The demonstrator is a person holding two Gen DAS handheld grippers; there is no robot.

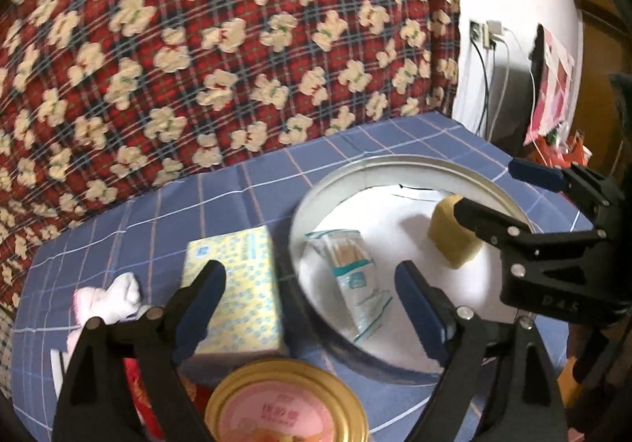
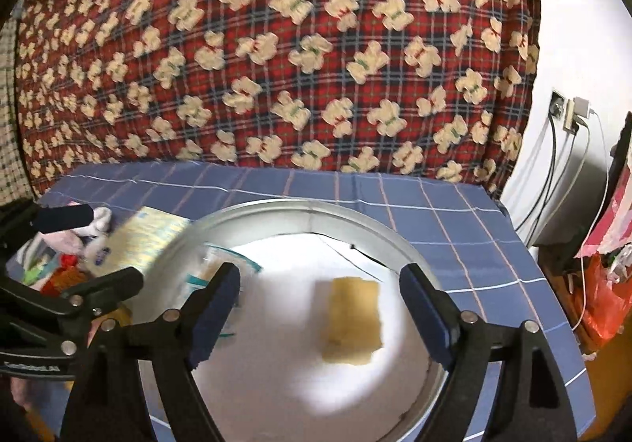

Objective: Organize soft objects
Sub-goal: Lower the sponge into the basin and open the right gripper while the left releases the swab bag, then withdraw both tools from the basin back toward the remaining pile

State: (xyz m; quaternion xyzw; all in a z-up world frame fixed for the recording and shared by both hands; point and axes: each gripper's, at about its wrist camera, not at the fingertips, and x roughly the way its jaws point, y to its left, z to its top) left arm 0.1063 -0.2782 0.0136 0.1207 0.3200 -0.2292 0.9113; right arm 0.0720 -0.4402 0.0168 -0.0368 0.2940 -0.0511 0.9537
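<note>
**Sponge and packet in the round tin**

Left wrist view: the yellow sponge (image 1: 454, 234) and a clear packet (image 1: 353, 276) lie in the round tin (image 1: 312, 201); the left gripper (image 1: 308, 307) gapes wide, empty, above a tissue pack (image 1: 237, 284).

Right wrist view: the right gripper (image 2: 320, 307) stands wide apart, holding nothing, over the sponge (image 2: 353, 321), which is blurred here.

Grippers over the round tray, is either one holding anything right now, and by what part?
Nothing is held. The left gripper and right gripper are both open and empty; the sponge lies loose in the tray.
</note>
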